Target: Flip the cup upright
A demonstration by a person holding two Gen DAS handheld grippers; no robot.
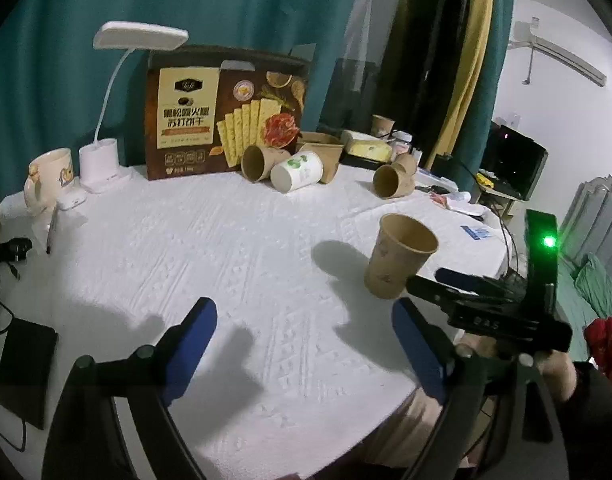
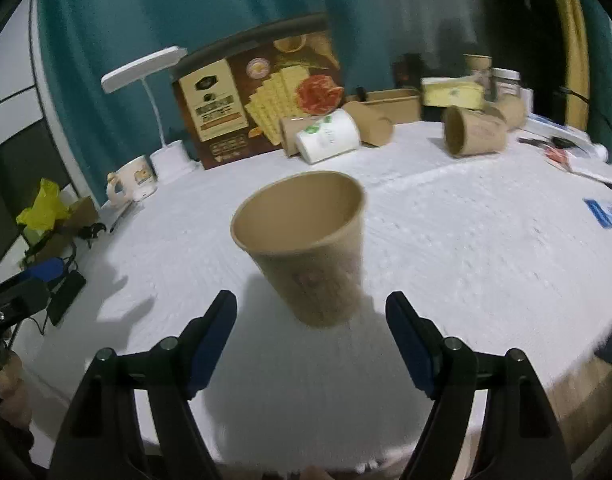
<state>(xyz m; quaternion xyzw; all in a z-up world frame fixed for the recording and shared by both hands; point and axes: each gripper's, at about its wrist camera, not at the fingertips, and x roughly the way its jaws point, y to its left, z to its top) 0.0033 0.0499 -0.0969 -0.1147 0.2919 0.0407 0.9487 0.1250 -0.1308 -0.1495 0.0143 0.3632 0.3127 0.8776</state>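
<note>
Right gripper (image 2: 311,340) released, jaws apart, brown paper cup (image 2: 306,248) just ahead, upright on white tablecloth (image 2: 466,240), untouched. Left gripper (image 1: 306,344) open, empty. Flip apparently done; next: retreat without nudging.

Cup (image 2: 310,248): brown kraft paper, matt, faint print on the wall. Table cover (image 1: 210,248): white cloth, embossed, rough-looking. Gripper pads (image 2: 210,344): blue, smooth, on black matt plastic frames. Cracker box (image 1: 226,112): printed cardboard, slight sheen. Mug (image 1: 50,180): glossy ceramic. Lamp (image 1: 106,152): smooth white plastic.
</note>
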